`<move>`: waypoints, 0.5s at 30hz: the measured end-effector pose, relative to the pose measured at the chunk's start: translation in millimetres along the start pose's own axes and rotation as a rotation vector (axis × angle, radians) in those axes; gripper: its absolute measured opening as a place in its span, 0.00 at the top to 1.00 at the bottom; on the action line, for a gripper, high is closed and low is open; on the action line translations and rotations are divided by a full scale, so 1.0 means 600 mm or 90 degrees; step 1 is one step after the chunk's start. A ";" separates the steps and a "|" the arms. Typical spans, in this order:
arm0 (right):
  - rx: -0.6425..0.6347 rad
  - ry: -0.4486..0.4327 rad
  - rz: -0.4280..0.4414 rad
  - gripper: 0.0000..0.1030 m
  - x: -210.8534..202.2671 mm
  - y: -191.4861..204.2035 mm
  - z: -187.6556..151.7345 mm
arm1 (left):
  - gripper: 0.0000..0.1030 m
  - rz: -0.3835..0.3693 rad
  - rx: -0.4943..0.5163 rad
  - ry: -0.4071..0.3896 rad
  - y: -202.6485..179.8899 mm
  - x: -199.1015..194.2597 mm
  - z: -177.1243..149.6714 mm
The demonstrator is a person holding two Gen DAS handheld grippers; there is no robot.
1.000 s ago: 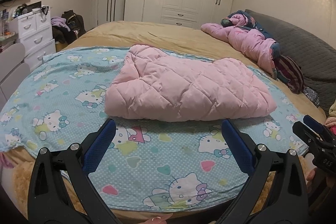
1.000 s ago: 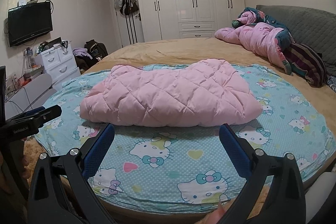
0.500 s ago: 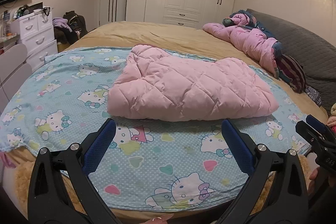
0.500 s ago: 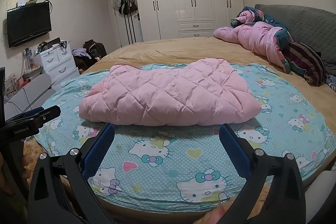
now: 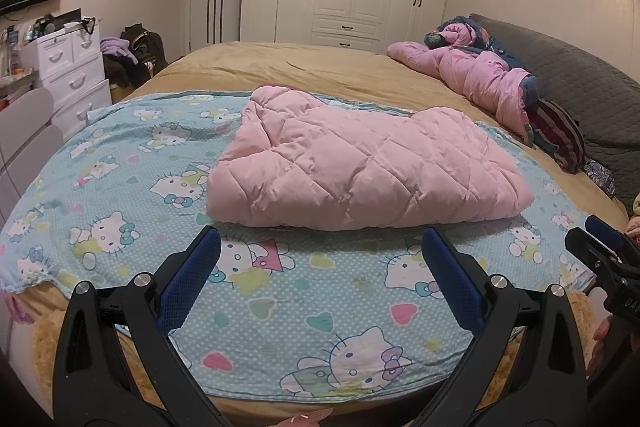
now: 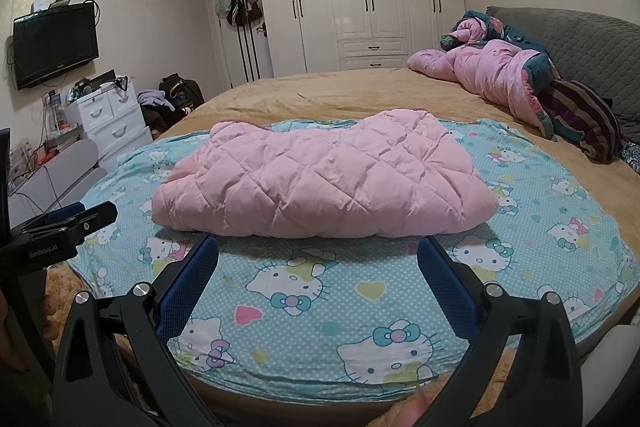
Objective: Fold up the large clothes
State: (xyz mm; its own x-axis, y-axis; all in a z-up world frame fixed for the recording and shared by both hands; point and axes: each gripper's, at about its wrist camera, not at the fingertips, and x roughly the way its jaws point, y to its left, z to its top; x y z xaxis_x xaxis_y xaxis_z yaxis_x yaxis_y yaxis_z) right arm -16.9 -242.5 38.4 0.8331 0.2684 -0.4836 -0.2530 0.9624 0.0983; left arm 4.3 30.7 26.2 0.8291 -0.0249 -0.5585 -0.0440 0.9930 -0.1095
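In the left wrist view our left gripper (image 5: 320, 255) fills the lower frame with its blue pads spread wide and nothing between them; its black arms are cut off by the bottom edge. The folded pink jacket (image 5: 360, 171) lies at centre frame on the cat-print sheet (image 5: 120, 195), just above the pad tips and apart from them. We cannot make out sleeves, a collar or a zip, since the fold hides them, and we cannot tell how many layers it has. At the right edge of this view the right gripper (image 5: 604, 247) shows only as a black tip with a blue pad, the rest cut off, with a fingertip partly visible below it. In the right wrist view the right gripper (image 6: 318, 251) likewise stands wide apart and empty in the lower frame, the jacket (image 6: 328, 179) at centre just beyond its pads on the sheet (image 6: 540, 211). The left gripper (image 6: 72, 223) enters at the left edge, seen side-on, so its gap is not readable there. A pink quilt (image 6: 492, 75) is heaped at the upper right against a grey headboard (image 6: 592, 43); what lies under it is hidden. The wardrobe (image 6: 360, 3) closes the far wall, and a dark TV (image 6: 56, 43) hangs at the upper left.
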 end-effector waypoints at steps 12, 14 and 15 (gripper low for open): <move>0.000 0.001 0.001 0.04 0.000 -0.001 -0.001 | 0.09 0.000 0.002 0.001 -0.001 0.000 -0.002; 0.001 0.001 0.001 0.04 -0.001 -0.001 -0.001 | 0.09 0.001 0.002 0.000 -0.001 -0.001 -0.001; 0.000 0.001 0.002 0.04 0.000 -0.001 0.000 | 0.09 0.001 0.002 0.000 -0.001 0.000 -0.002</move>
State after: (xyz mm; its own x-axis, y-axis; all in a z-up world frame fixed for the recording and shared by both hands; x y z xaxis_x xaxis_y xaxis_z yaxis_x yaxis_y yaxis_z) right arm -16.9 -243.1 38.1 0.8315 0.2711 -0.4849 -0.2554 0.9617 0.0998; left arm 3.6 30.3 25.5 0.8291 -0.0236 -0.5586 -0.0431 0.9934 -0.1059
